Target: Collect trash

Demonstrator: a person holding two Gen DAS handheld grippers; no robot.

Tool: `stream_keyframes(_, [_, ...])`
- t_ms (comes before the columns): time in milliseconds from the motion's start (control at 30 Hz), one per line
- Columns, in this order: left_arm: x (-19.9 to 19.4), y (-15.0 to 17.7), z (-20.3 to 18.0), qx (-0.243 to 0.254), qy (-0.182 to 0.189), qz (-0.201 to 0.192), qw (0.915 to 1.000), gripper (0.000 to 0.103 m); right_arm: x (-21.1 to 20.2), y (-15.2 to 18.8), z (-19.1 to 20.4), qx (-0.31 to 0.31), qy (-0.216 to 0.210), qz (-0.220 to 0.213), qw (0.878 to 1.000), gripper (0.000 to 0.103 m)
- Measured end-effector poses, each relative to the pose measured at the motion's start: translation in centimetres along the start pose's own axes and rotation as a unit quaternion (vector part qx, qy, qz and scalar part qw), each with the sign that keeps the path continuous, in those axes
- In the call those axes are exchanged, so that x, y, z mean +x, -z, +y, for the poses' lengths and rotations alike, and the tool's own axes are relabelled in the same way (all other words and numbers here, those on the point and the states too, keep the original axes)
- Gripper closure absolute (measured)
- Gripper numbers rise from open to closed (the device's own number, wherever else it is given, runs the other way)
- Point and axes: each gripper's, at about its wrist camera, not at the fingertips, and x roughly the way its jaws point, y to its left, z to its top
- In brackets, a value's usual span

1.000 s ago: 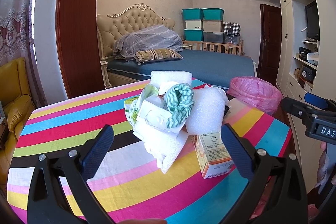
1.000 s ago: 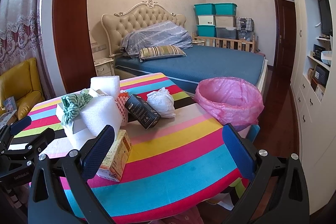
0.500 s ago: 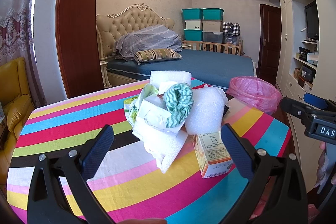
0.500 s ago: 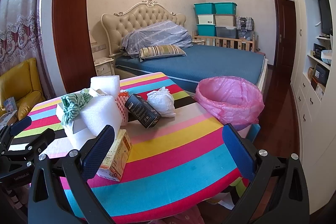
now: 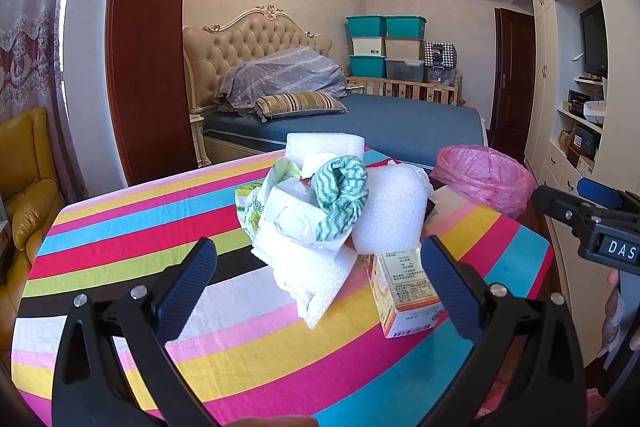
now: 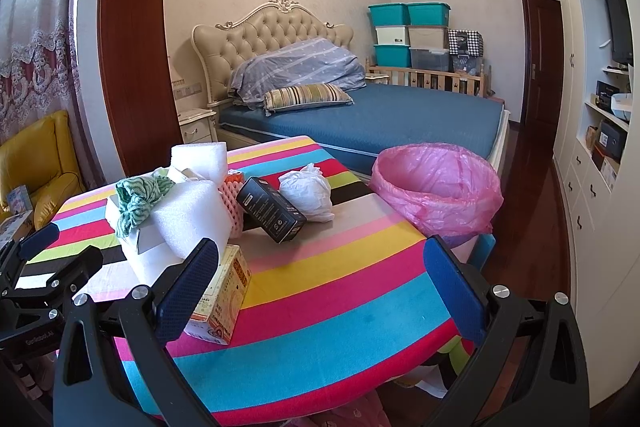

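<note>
Nothing collected yet, as far as the views show: all trash sits on the striped worktop (image 6: 340, 291), and what shows of the bin's inside looks empty.

L to R in the right wrist view: left gripper (image 6: 60, 247) at the worktop's left edge, fingers spread, holding nothing. Next, the main heap: green rag (image 6: 138, 197) on top of white foam pieces (image 6: 188, 211) w/ crumpled paper, an orange carton (image 6: 222, 297) lying at the heap's near side. Then a black box (image 6: 272, 209) leaning on the heap, a white knotted bag (image 6: 308, 195) just beside it. Far right, off the worktop's edge, the pink-lined bin (image 6: 438, 193).

Right gripper (image 6: 316, 291) hangs over the near edge, fingers wide apart, empty.

Judgement: task at its start; every item is left to move, approx. six or more pieces.
</note>
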Motion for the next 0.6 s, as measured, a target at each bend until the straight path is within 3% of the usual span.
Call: stream_keyframes(600, [-0.01, 0.1, -0.03, -0.001, 0.001, 0.001, 1.0, 0.004, 0.14, 0.12, 0.01, 0.002, -0.001, 0.005, 1.0, 0.007])
